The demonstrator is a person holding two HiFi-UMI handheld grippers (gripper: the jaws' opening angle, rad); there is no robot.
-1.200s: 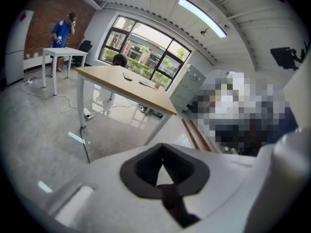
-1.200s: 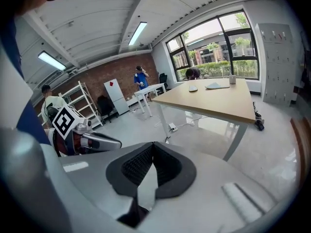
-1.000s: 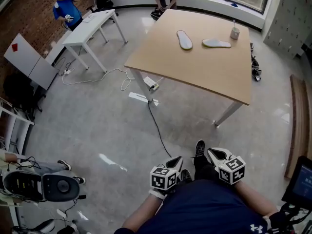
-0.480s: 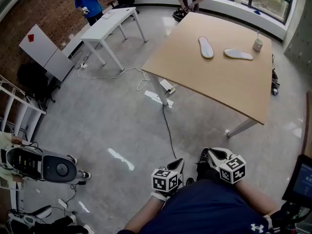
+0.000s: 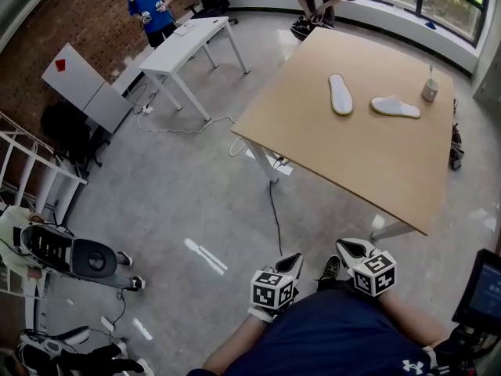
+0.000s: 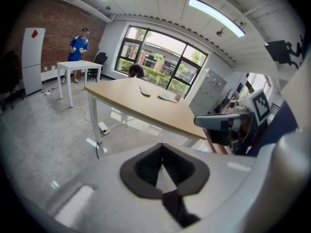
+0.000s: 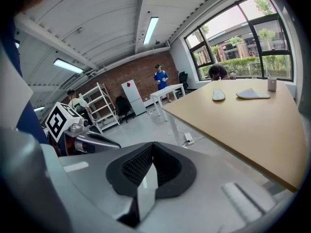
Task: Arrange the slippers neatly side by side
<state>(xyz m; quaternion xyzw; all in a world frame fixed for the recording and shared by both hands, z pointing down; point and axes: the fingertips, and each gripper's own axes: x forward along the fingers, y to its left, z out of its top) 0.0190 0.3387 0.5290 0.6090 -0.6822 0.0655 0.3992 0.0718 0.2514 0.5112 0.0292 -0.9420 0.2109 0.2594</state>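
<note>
Two pale slippers lie apart on the far part of a wooden table [image 5: 352, 159]. One slipper [image 5: 340, 94] points lengthwise away from me; the other slipper [image 5: 395, 107] lies crosswise to its right. Both also show in the left gripper view, slipper [image 6: 145, 90] and slipper [image 6: 166, 97], and in the right gripper view, slipper [image 7: 218, 95] and slipper [image 7: 252, 94]. My left gripper [image 5: 292, 260] and right gripper [image 5: 345, 248] are held close to my body, well short of the table, both shut with nothing in them. The pads meet in the left gripper [image 6: 162, 147] and right gripper [image 7: 152, 147].
A small cup [image 5: 429, 92] stands on the table right of the slippers. A cable [image 5: 275, 210] runs over the grey floor to the table leg. A white desk [image 5: 192, 41] and two people stand beyond. Floor equipment [image 5: 70, 254] lies at the left; a screen [image 5: 479, 288] at the right.
The table and slippers have come nearer and shifted right in the head view as I walk towards them. Both grippers stay shut in front of my body.
</note>
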